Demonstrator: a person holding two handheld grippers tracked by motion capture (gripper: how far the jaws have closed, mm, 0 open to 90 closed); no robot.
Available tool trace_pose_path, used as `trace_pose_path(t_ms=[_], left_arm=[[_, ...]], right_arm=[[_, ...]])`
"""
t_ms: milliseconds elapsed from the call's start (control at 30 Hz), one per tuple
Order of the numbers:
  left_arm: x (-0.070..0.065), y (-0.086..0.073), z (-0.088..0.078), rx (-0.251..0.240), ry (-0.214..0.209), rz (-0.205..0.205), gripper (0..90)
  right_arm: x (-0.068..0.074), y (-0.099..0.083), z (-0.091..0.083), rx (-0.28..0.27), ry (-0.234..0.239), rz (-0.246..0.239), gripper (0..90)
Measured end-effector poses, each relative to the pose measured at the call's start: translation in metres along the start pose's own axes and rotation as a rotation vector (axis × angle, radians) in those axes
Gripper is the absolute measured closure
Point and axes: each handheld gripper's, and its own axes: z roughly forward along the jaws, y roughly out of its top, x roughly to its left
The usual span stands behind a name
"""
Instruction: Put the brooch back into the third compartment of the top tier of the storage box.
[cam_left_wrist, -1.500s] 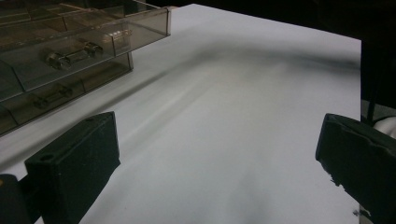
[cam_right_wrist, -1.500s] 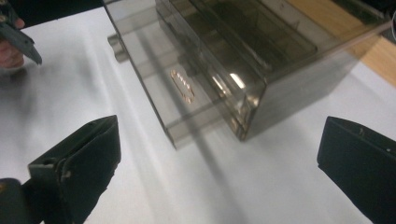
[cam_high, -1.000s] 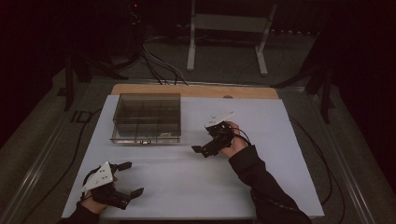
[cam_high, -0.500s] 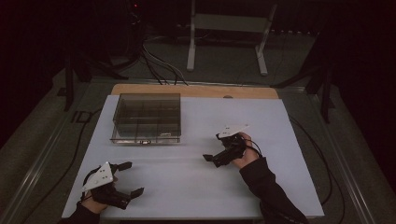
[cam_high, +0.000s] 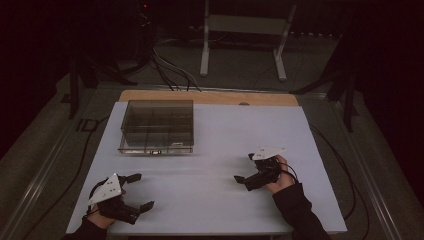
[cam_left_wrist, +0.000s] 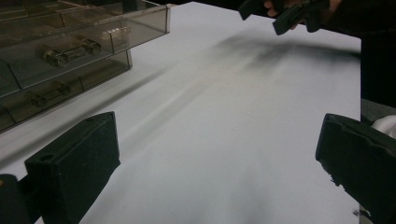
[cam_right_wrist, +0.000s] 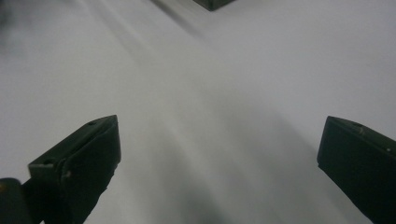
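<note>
**Both grippers idle, nothing held; box untouched**

High view: the compartment box (cam_high: 157, 126) is seen on the white tabletop (cam_high: 220, 150). The left gripper (cam_high: 136, 191) lies nearer than the box; the right gripper (cam_high: 243, 181) lies nearer and rightward of it.

Left gripper view: jaws spread wide, empty.

Right gripper view: jaws likewise parted. A slow, squared approach to the box is advised.

Dim scene, surroundings falling into black, white table (cam_high: 215, 150) catching overhead light, streaked shadows smearing ahead of both grippers' jaws, nearby jaws showing soft, grainy.
</note>
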Motion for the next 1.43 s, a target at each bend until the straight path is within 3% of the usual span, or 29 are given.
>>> trace_pose_path(t_ms=[300,833,933,1033,1433], left_arm=[[0.0,0.0,0.0,0.001,0.001,0.003,0.6],[0.0,-0.001,0.001,0.007,0.002,0.001,0.6],[-0.001,0.0,0.0,0.002,0.002,0.001,0.6],[-0.001,0.0,0.001,0.008,0.0,0.005,0.6],[-0.001,-0.001,0.002,0.013,0.003,0.001,0.7]], right_arm=[[-0.006,-0.031,-0.02,-0.014,-0.013,0.068,0.0],[-0.009,-0.071,-0.055,-0.025,-0.116,0.119,0.0],[-0.007,-0.078,-0.058,-0.029,-0.129,0.106,0.0],[-0.008,-0.082,-0.057,-0.022,-0.13,0.126,0.0],[-0.011,-0.078,-0.049,-0.026,-0.137,0.113,0.0]])
